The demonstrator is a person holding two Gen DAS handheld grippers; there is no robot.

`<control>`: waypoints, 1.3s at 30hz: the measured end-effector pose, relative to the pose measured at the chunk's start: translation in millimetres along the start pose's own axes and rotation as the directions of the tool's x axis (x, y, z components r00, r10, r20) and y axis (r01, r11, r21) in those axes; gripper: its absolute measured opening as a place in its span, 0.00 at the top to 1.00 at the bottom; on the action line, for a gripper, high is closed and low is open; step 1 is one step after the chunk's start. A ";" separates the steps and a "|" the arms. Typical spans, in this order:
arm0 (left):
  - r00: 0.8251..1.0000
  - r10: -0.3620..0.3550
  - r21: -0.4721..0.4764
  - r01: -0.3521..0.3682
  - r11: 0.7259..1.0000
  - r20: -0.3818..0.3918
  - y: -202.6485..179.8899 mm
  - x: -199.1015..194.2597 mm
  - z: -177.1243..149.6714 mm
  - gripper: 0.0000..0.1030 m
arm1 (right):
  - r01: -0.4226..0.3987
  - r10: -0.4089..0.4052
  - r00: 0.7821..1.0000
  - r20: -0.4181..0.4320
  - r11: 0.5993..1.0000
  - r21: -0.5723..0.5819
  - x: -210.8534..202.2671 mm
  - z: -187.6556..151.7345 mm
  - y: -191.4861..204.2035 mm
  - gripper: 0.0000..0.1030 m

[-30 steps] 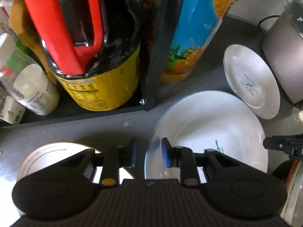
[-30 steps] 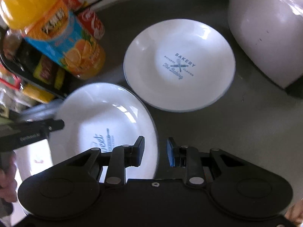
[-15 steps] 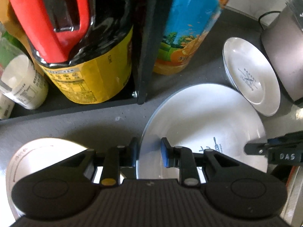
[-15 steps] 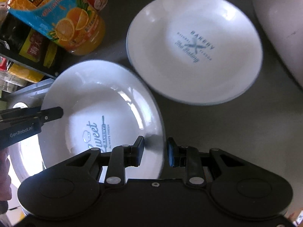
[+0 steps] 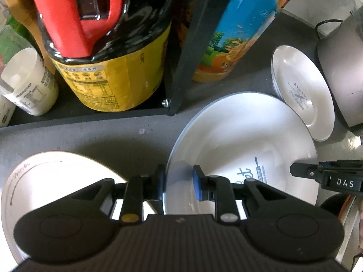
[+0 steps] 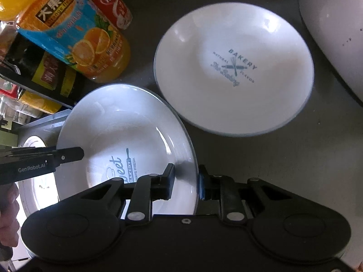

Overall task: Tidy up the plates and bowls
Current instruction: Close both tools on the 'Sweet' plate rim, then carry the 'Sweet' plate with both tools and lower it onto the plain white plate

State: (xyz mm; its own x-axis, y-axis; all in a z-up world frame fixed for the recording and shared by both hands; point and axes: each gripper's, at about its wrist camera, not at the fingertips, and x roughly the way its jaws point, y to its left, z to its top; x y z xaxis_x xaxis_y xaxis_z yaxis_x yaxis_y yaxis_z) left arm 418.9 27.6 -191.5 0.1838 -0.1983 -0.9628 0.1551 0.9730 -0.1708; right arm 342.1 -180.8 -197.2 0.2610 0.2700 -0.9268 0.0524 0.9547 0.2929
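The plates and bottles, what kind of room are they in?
Most likely a home kitchen counter. White plates lie on a dark counter, an orange juice bottle and a big sauce jug stand beside them, and a rounded appliance sits at the edge.

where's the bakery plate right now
The bakery plate lies flat on the dark counter at upper right of the right wrist view, just beyond the sweet plate and beside the orange juice bottle.
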 end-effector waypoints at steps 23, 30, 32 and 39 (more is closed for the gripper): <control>0.998 0.002 -0.103 0.005 0.995 0.066 11.7 -52.6 -8.8 0.76 | -0.055 0.059 0.997 0.056 0.996 -0.071 -38.2 5.1 14.4 0.82; 0.997 0.013 -0.161 0.000 0.987 0.080 28.7 -66.9 -15.4 0.76 | -0.077 0.083 0.995 0.054 0.991 -0.106 -39.1 4.7 31.5 0.82; 0.996 0.021 -0.175 -0.005 0.985 0.087 33.7 -71.7 -19.1 0.76 | -0.082 0.089 0.995 0.051 0.990 -0.118 -38.8 4.5 37.3 0.82; 0.995 0.052 -0.230 -0.032 0.973 0.083 55.1 -80.5 -37.8 0.76 | -0.098 0.103 0.994 0.022 0.981 -0.166 -31.1 -2.4 63.9 0.82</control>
State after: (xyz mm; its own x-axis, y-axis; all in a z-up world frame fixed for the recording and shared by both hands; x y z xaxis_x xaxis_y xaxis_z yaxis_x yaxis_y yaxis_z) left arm 376.0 101.7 -131.3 0.2714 -0.1564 -0.9497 -0.0784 0.9798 -0.1838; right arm 335.0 -127.9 -150.2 0.2861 0.3637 -0.8865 -0.1341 0.9312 0.3388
